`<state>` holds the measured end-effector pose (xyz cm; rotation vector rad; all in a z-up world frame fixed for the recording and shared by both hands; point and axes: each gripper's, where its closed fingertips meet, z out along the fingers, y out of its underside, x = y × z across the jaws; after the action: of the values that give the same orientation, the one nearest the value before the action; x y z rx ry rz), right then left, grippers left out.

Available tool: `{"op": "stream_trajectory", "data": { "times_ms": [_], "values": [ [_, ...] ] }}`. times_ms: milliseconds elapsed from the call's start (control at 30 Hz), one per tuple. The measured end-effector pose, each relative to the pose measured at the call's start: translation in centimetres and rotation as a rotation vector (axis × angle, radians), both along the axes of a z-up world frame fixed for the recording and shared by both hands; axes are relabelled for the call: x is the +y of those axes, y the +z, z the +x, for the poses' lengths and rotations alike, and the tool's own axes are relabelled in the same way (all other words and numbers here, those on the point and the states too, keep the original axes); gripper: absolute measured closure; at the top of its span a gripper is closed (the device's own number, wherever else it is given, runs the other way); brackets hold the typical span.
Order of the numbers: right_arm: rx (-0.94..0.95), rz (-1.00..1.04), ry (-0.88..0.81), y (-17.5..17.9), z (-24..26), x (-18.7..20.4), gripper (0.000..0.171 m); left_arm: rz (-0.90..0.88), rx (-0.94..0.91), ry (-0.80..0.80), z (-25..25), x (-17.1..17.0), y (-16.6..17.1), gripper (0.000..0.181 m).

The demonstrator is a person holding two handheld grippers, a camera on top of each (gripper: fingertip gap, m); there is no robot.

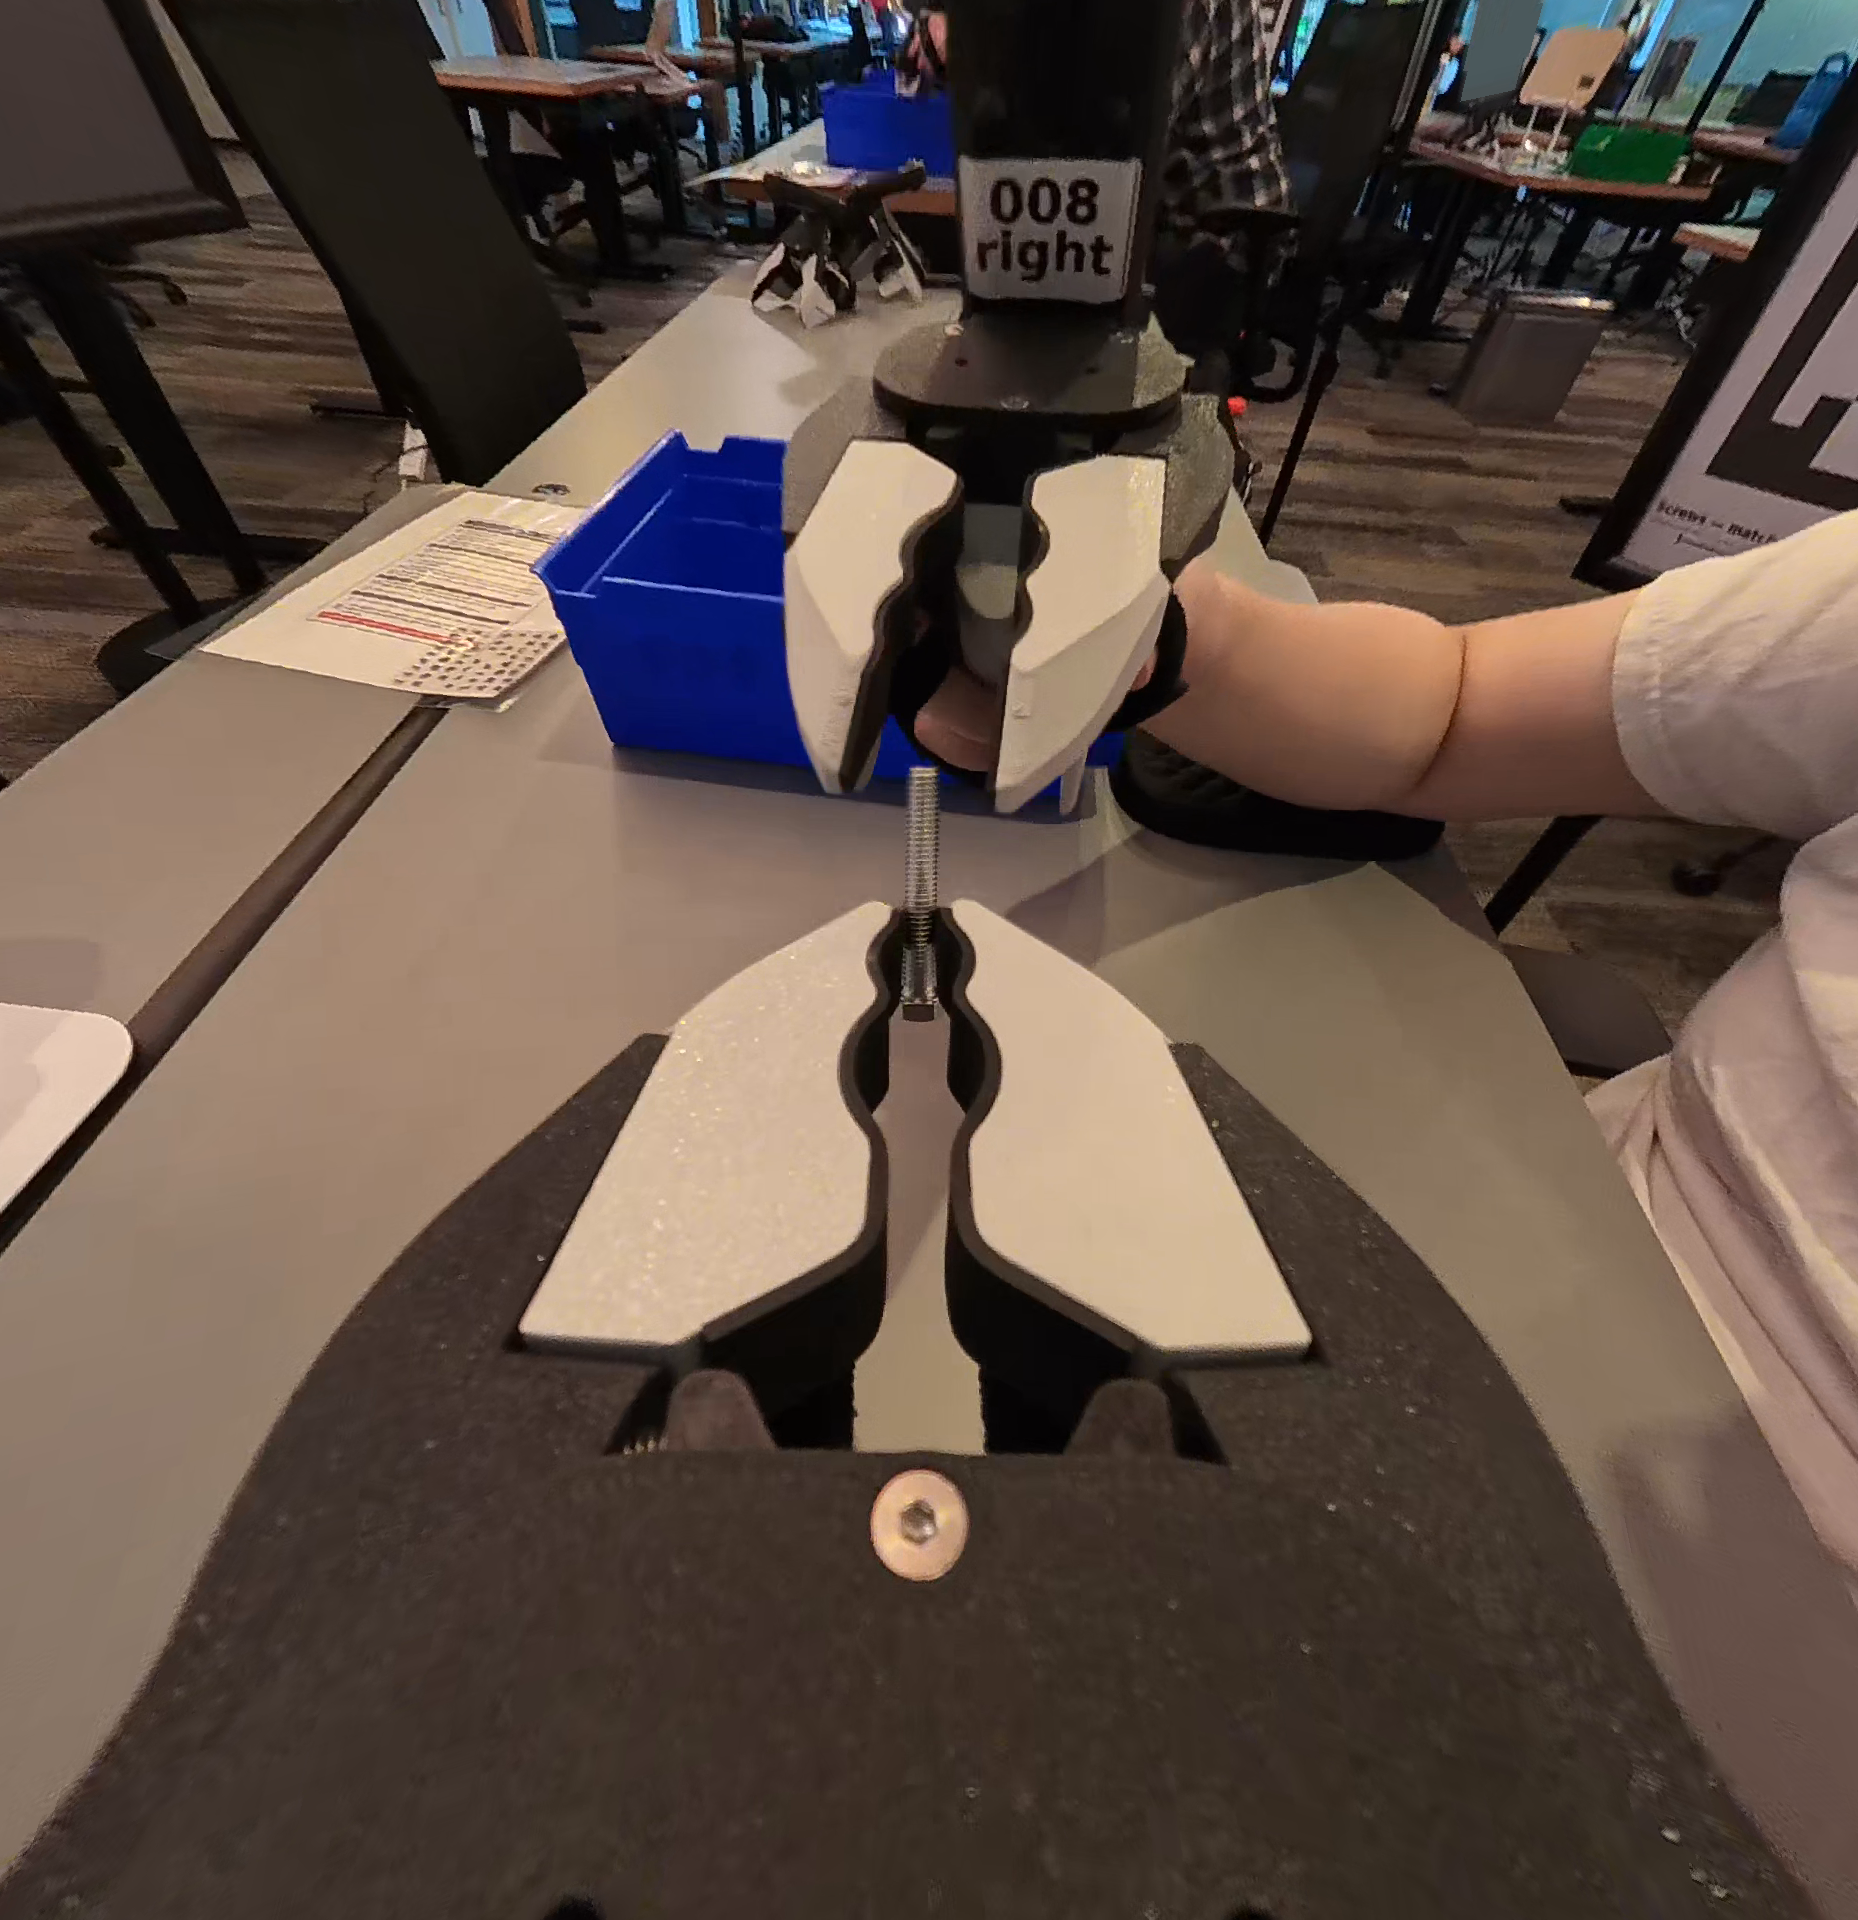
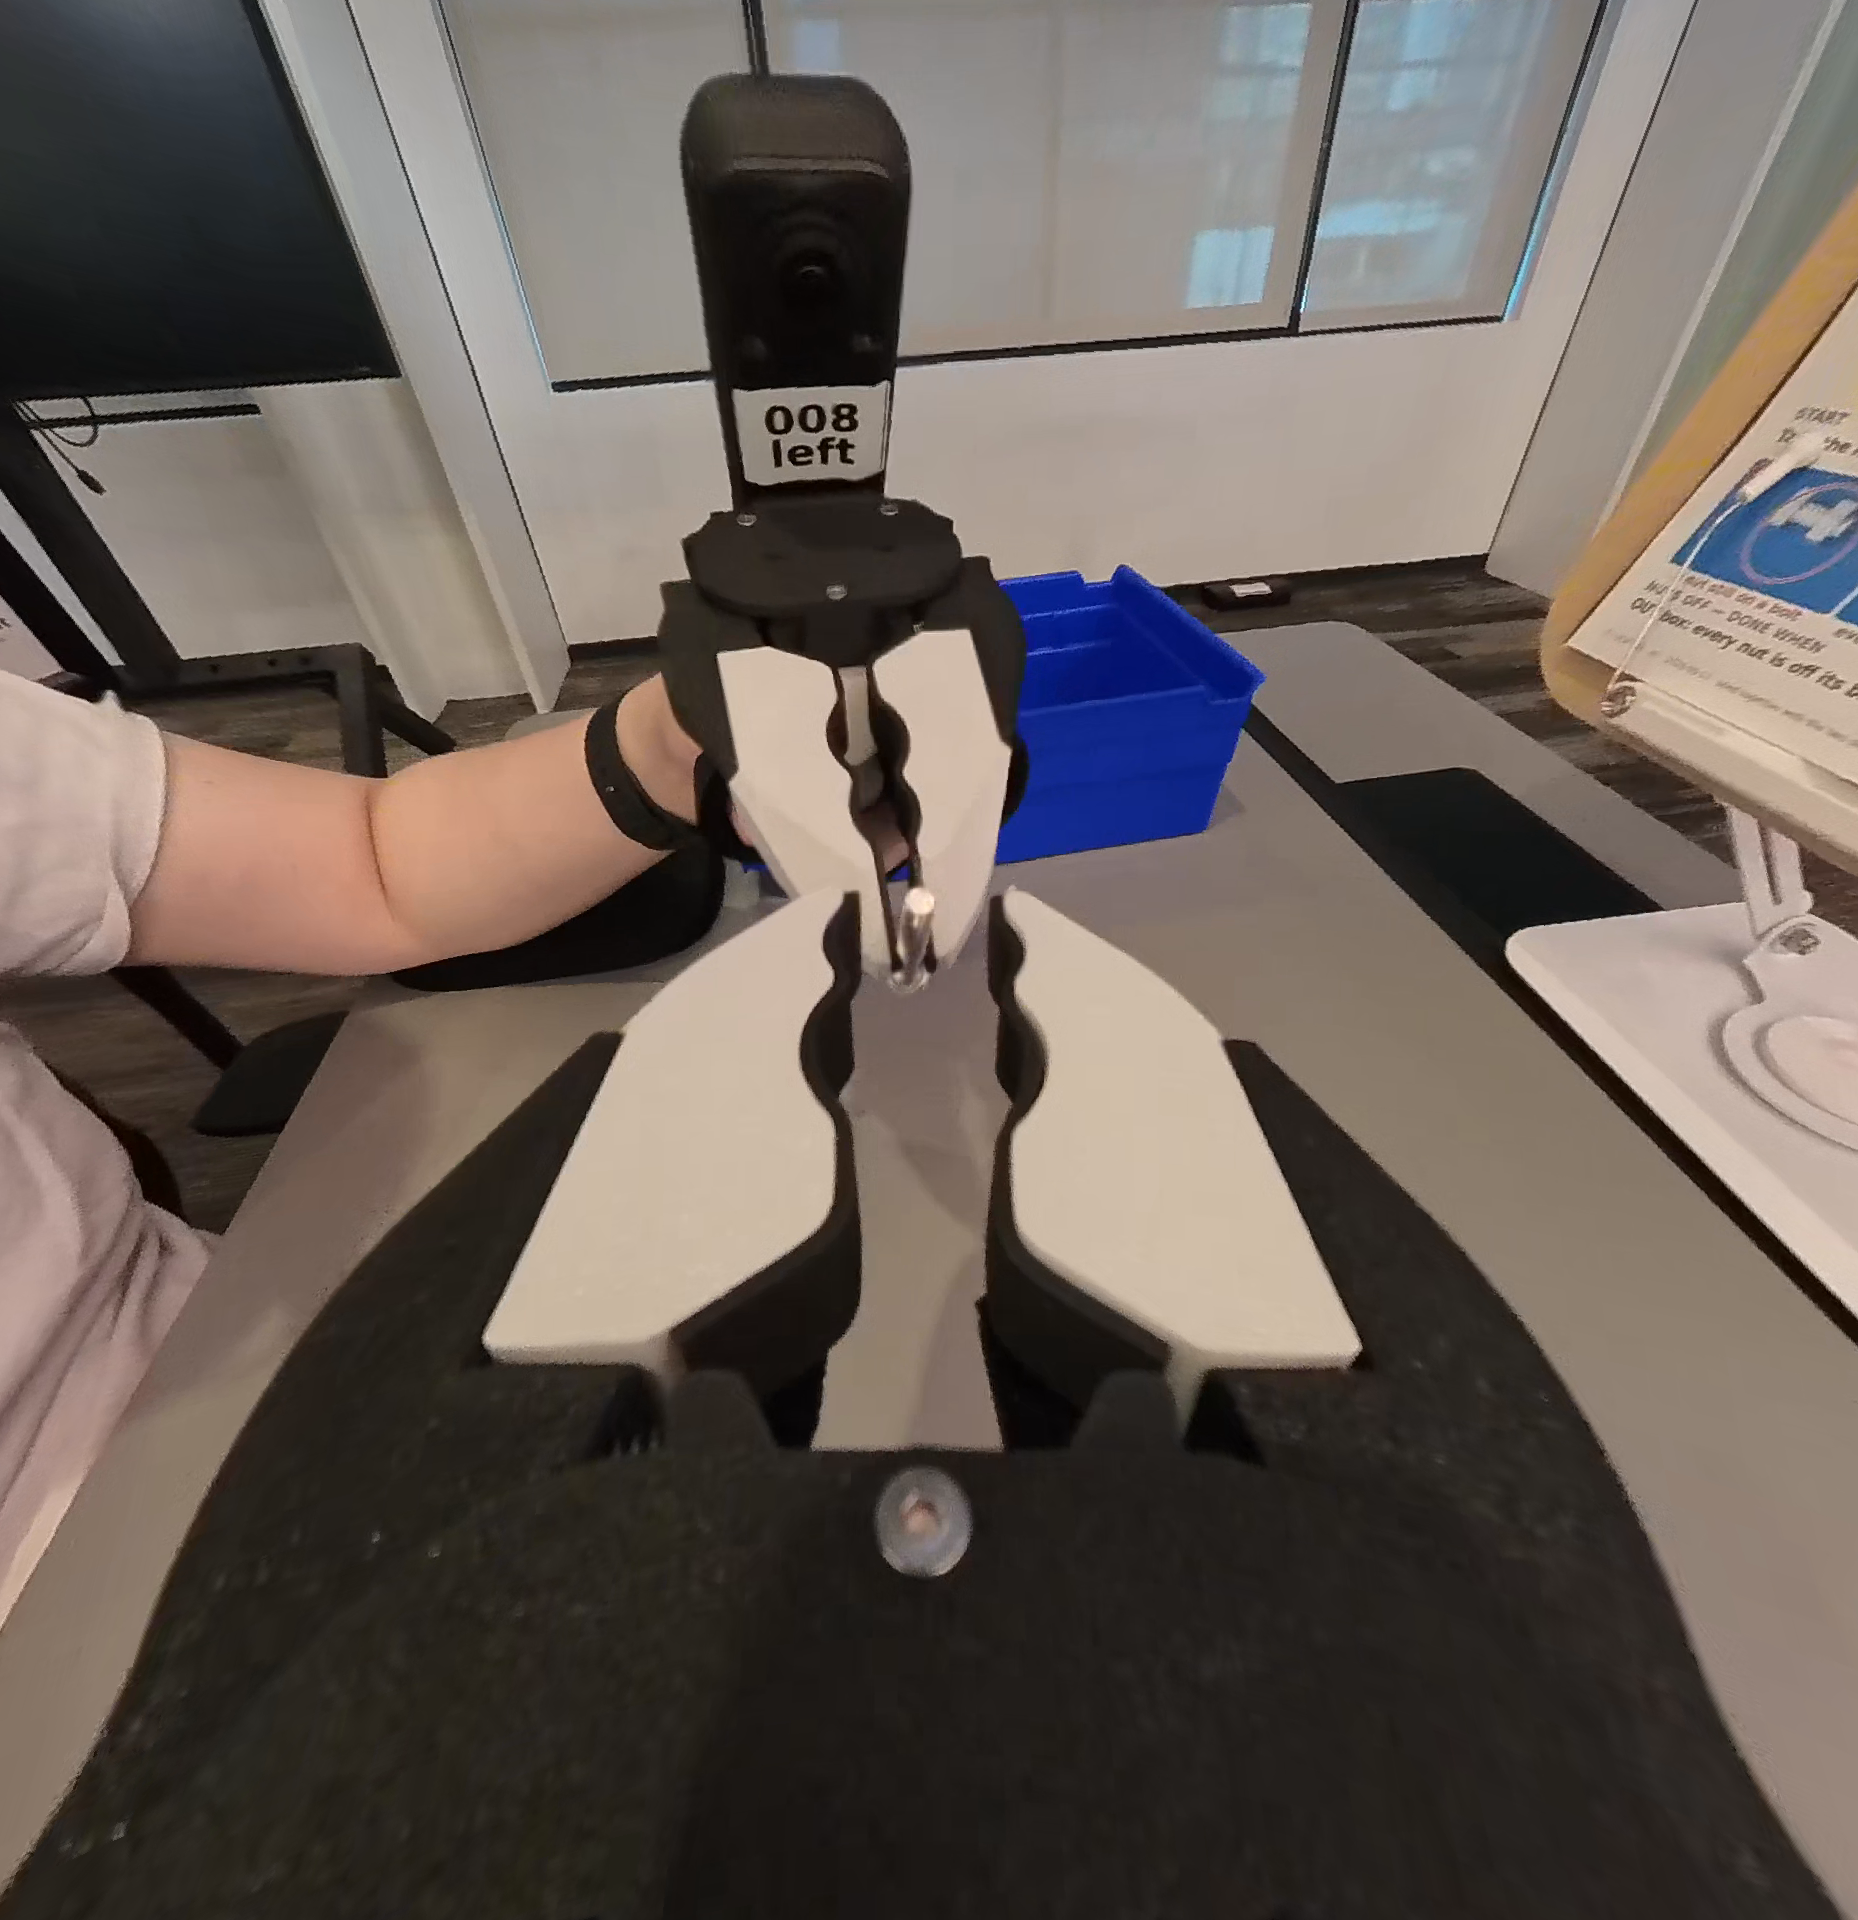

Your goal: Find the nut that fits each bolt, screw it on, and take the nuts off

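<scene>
Left gripper [image 1: 920,914] pinching bolt [image 1: 922,831], blue bin [image 1: 676,644] behind (right gripper [image 2: 923,914] spread)

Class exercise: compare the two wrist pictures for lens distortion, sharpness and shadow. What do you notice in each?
Left wrist view: wide-angle bending curves the table edges; the bolt in the left gripper is sharp; soft shadows lie beside the blue bin. Right wrist view: window frames bow outward; the bolt's tip, seen end-on, is slightly soft between the open right gripper fingers; the display board is blurred.

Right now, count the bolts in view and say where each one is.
1. The bolt is clamped near its head in the left gripper, threaded end toward the open right gripper. The blue bin's floor is partly hidden.
</scene>
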<state>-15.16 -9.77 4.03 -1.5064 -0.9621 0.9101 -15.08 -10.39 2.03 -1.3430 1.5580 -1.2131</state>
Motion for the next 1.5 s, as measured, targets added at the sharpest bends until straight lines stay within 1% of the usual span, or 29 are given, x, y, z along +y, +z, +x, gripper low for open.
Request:
{"op": "stream_trajectory", "data": {
  "times_ms": [33,67,100,200,233,267,333,433,533,733,800,967,1033,1100,1200,1267,1333,1367,1433,1500],
  "values": [
    [0.005,-0.013,0.005,-0.2,-0.2,0.0,0.150,0.011,0.008,0.001,0.1,0.0,-0.2,0.177],
    [-0.005,-0.032,0.010,-0.6,-0.3,0.0,0.156,0.018,0.011,0.001,0.2,-0.1,-0.3,0.177],
    [-0.016,-0.043,0.025,-1.0,-0.5,-0.1,0.166,0.020,0.016,-0.003,0.2,-0.2,-0.4,0.177],
    [-0.024,-0.062,0.030,-1.6,-0.6,0.0,0.166,0.021,0.054,0.000,0.0,0.1,-1.0,0.176],
    [-0.044,-0.068,0.024,-2.1,-0.5,0.2,0.166,0.030,0.086,0.025,-0.3,0.7,-1.3,0.169],
    [-0.074,-0.075,0.013,-2.7,-0.4,0.5,0.166,0.048,0.118,0.065,-0.8,1.5,-1.4,0.160],
    [-0.174,-0.111,-0.036,-5.1,0.2,1.6,0.166,0.090,0.137,0.133,-2.2,3.0,-0.8,0.158],
    [-0.343,-0.145,-0.123,-9.3,1.4,3.5,0.166,0.120,0.175,0.260,-5.1,5.3,0.7,0.157],
    [-0.441,-0.179,-0.158,-12.1,2.1,4.4,0.166,0.191,0.223,0.424,-8.8,7.8,2.1,0.159],
    [-0.515,-0.207,-0.192,-14.9,2.8,5.2,0.166,0.176,0.196,0.633,-14.7,11.0,4.4,0.163],
    [-0.509,-0.212,-0.194,-15.2,2.8,5.4,0.166,0.173,0.216,0.689,-16.4,11.8,4.3,0.164],
    [-0.508,-0.216,-0.201,-16.0,2.8,5.7,0.166,0.221,0.332,0.864,-21.2,14.2,3.4,0.164],
    [-0.516,-0.227,-0.197,-16.4,2.8,5.7,0.166,0.207,0.365,0.909,-22.8,14.8,2.9,0.165],
    [-0.518,-0.223,-0.193,-16.7,2.8,5.7,0.166,0.144,0.404,0.928,-24.0,15.0,1.9,0.169],
    [-0.509,-0.217,-0.179,-16.6,2.7,5.6,0.164,0.055,0.487,0.969,-25.9,15.5,-0.1,0.169],
    [-0.496,-0.204,-0.193,-16.4,2.7,5.8,0.152,0.026,0.533,0.991,-27.1,16.0,-1.3,0.168],
    [-0.483,-0.184,-0.191,-15.8,2.6,5.8,0.148,-0.020,0.582,1.019,-28.3,16.5,-2.8,0.170],
    [-0.474,-0.174,-0.189,-15.6,2.6,5.8,0.148,-0.055,0.606,1.037,-28.9,16.8,-3.7,0.172],
    [-0.457,-0.163,-0.191,-15.1,2.5,5.8,0.148,-0.188,0.688,1.045,-29.6,16.8,-6.3,0.179],
    [-0.447,-0.167,-0.193,-15.1,2.5,5.7,0.148,-0.295,0.792,1.032,-30.3,16.6,-9.1,0.178]
  ]
}}
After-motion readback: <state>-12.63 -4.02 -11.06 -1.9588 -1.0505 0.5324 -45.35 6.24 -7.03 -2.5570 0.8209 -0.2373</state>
